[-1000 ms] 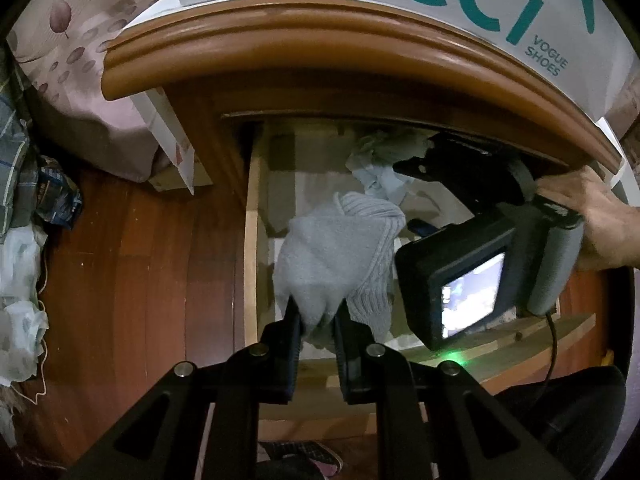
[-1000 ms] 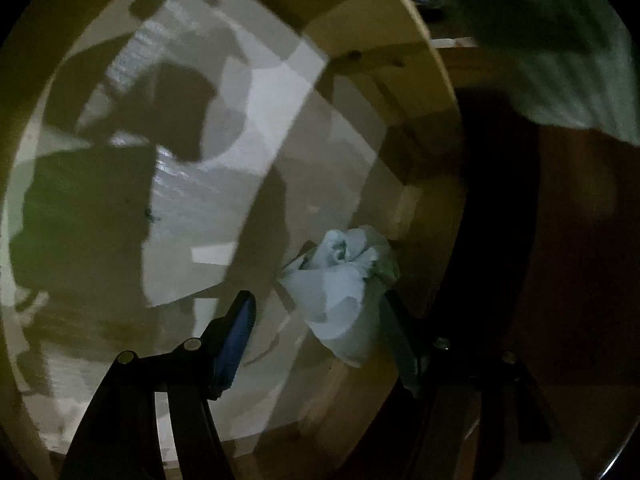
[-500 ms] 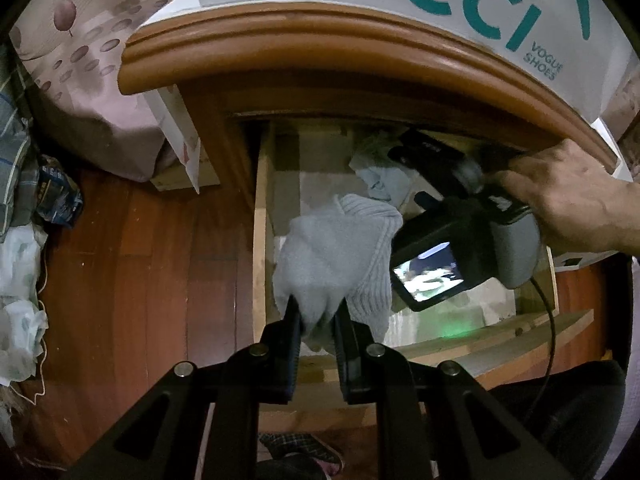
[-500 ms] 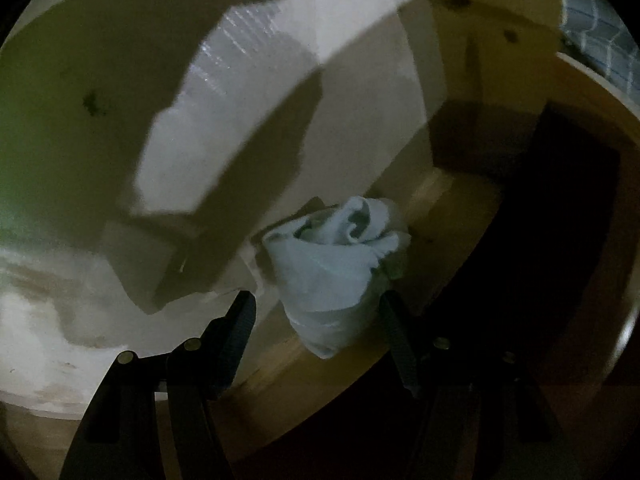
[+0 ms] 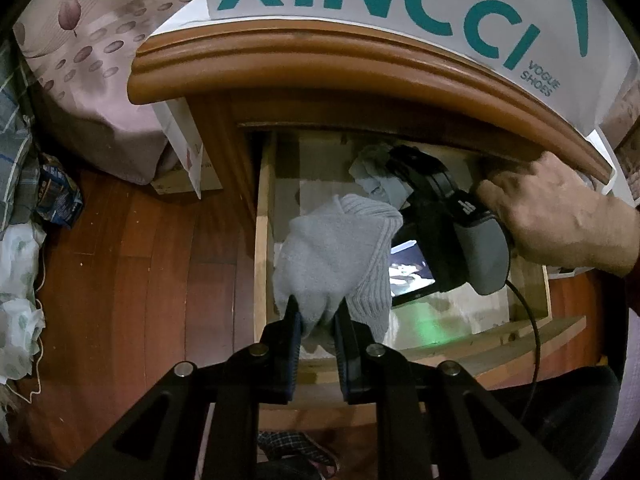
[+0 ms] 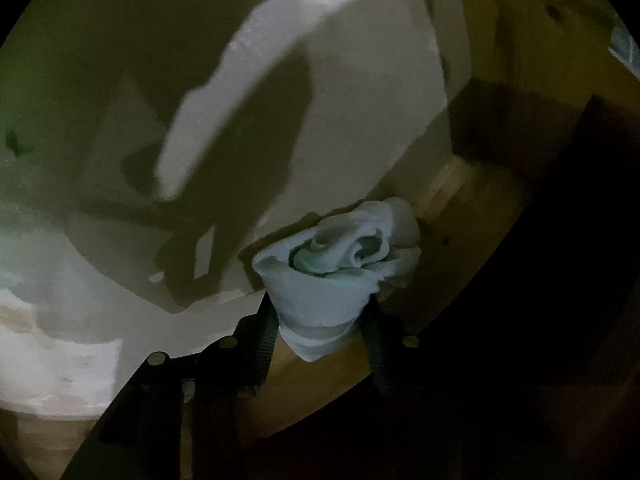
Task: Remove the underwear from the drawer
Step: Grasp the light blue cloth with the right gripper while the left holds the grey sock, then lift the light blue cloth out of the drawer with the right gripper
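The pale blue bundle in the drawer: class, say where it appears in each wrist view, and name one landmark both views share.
Left wrist view: the pale blue bundle lies upper centre, at the drawer's back, partly hidden behind the right gripper.
Right wrist view: the bundle sits lower centre, between the closing fingers.
Shared landmark: the drawer's pale lined floor.

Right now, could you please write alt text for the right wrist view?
A pale blue rolled cloth sits between the closing jaws of the right gripper, inside a dim, paper-lined wooden drawer crossed by shadows.
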Motion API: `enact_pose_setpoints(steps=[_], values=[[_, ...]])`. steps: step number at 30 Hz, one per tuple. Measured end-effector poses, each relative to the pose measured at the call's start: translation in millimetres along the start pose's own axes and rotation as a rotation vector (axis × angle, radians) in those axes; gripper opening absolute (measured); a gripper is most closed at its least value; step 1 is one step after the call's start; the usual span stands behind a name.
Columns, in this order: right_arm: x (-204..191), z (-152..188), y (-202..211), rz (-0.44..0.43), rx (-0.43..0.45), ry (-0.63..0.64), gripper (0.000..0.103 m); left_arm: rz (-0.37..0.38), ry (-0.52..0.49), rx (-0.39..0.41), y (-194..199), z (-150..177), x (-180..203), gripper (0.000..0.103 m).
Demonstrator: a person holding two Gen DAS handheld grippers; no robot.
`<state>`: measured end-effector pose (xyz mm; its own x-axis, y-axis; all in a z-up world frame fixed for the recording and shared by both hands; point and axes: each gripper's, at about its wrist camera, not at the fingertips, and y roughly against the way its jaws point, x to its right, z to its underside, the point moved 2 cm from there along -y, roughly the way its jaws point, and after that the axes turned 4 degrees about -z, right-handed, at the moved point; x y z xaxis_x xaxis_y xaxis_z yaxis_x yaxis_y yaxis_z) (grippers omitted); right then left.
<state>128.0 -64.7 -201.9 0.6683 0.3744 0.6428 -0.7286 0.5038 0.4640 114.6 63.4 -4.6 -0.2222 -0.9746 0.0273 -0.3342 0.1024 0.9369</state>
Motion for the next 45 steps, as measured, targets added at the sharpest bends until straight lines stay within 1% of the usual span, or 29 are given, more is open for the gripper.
enact_pose_setpoints(steps=[1,5,11,16,19,22,25,27,29,31,33,34,35,38,39,42,43,44,45], values=[[0,1,2,-0.004,0.001,-0.007,0.034,0.002,0.0,0.002,1,0,0,0.015],[6,6,10,-0.079,0.027,-0.104,0.033,0.003,0.001,0.01,3,-1,0,0.015],[3,17,28,-0.185,0.053,-0.195,0.033,-0.002,0.004,0.012,3,-2,-1,0.015],[10,34,42,-0.378,0.079,-0.36,0.032,-0.003,-0.003,0.013,3,-2,1,0.015],[7,43,50,-0.45,0.09,-0.417,0.032,-0.001,-0.005,0.012,2,-2,1,0.015],[8,54,58,-0.539,0.111,-0.513,0.033,-0.001,-0.005,0.01,2,-1,2,0.015],[8,68,60,-0.608,0.136,-0.613,0.033,-0.001,-0.006,0.003,0,-2,3,0.015],[8,77,62,-0.626,0.156,-0.668,0.034,0.001,-0.009,0.003,1,-1,4,0.015],[18,81,54,-0.629,0.171,-0.728,0.035,0.0,-0.013,0.001,0,-1,5,0.015],[23,89,49,-0.626,0.19,-0.779,0.039,-0.001,-0.014,-0.003,-2,-2,6,0.015],[24,92,47,-0.627,0.2,-0.81,0.046,0.001,-0.017,-0.007,-3,-1,7,0.015],[29,83,48,-0.626,0.201,-0.821,0.048,0.0,-0.018,-0.009,-4,-1,8,0.015],[23,91,58,-0.623,0.203,-0.83,0.05,0.0,-0.02,-0.011,-5,-1,8,0.015],[22,88,49,-0.631,0.212,-0.838,0.051,-0.001,-0.024,-0.017,-8,0,9,0.015],[21,90,40,-0.635,0.213,-0.837,0.051,-0.004,-0.027,-0.022,-9,0,10,0.015],[20,93,36,-0.649,0.235,-0.853,0.052,-0.008,-0.025,-0.035,-13,1,9,0.015],[13,104,39,-0.665,0.245,-0.868,0.052,-0.007,-0.023,-0.037,-13,1,10,0.015],[9,110,24,-0.676,0.252,-0.877,0.053,-0.007,-0.024,-0.038,-14,1,10,0.015],[11,113,21,-0.694,0.262,-0.89,0.053,-0.009,-0.025,-0.039,-14,1,11,0.015]])
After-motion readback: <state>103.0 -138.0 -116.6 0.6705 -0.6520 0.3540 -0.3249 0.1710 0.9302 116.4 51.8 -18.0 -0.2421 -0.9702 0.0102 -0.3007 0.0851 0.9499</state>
